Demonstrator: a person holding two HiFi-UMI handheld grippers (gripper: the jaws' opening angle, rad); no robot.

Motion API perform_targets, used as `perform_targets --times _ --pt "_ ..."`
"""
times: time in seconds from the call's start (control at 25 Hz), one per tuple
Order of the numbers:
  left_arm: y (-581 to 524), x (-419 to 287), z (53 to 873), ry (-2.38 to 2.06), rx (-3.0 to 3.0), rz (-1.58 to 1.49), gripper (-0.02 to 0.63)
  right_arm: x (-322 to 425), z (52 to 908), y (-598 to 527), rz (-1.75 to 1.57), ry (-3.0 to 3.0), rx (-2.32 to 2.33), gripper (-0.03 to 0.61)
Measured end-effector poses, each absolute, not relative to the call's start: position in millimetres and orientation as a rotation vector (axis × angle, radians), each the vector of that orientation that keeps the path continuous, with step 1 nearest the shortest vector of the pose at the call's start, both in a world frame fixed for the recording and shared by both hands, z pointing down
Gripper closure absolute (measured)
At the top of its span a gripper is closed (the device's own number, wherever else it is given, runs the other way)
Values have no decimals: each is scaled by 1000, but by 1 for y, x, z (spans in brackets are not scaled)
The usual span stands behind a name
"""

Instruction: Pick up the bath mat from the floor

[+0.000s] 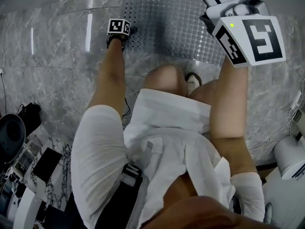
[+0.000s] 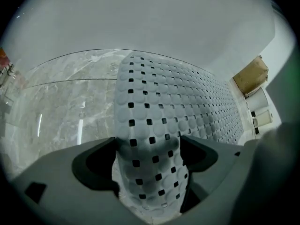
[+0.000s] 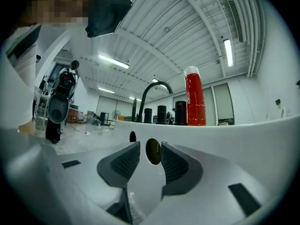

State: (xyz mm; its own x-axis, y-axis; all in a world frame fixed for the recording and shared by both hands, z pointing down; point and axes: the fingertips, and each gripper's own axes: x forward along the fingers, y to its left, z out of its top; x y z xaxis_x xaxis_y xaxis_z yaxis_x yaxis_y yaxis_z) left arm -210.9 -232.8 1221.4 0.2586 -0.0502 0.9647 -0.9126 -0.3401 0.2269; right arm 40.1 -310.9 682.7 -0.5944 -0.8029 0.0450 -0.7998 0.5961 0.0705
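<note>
The grey bath mat (image 1: 171, 20), dotted with square holes, lies flat on the marble floor (image 1: 57, 51) ahead of the person's knees. My left gripper (image 1: 121, 31) is down at the mat's left edge. In the left gripper view the bath mat (image 2: 154, 107) runs up between the jaws of the left gripper (image 2: 147, 149), which stand wide, one on each side of its edge strip. My right gripper (image 1: 238, 8) is raised high near the head camera, away from the mat. In its own view the right gripper (image 3: 150, 156) shows a narrow gap with nothing in it.
A slippered foot (image 1: 193, 79) stands just short of the mat. A black device (image 1: 12, 132) and cables sit at the left, white equipment (image 1: 288, 156) at the right. A cardboard box (image 2: 251, 75) stands beyond the mat. A white basin rim (image 3: 234, 135), black faucet (image 3: 152, 93) and red bottle (image 3: 194, 97) face the right gripper.
</note>
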Motion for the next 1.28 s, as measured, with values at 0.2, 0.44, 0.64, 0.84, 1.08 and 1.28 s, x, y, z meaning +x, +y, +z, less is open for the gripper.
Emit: perform_targets --times 0.2,0.44,0.64,0.84,1.08,1.28 --pt "-231 -207 1220 -881 1639 1182 190 41 688 -309 -92 -2728 1360 434" --pt "-221 -177 1216 -768 1653 1154 325 34 681 -308 -101 -2757 1359 434" --pt "-219 -163 1206 -737 1679 1148 446 26 679 -304 -129 -2754 1334 434" --pt "-214 -147 1190 -666 1696 1123 536 34 675 -304 -118 -2745 1370 435" --pt "-219 -137 1160 -636 1720 1052 561 37 675 -306 -90 -2741 1392 435" --pt "-227 -127 1134 -599 1761 1041 566 38 675 -303 -85 -2744 1422 436"
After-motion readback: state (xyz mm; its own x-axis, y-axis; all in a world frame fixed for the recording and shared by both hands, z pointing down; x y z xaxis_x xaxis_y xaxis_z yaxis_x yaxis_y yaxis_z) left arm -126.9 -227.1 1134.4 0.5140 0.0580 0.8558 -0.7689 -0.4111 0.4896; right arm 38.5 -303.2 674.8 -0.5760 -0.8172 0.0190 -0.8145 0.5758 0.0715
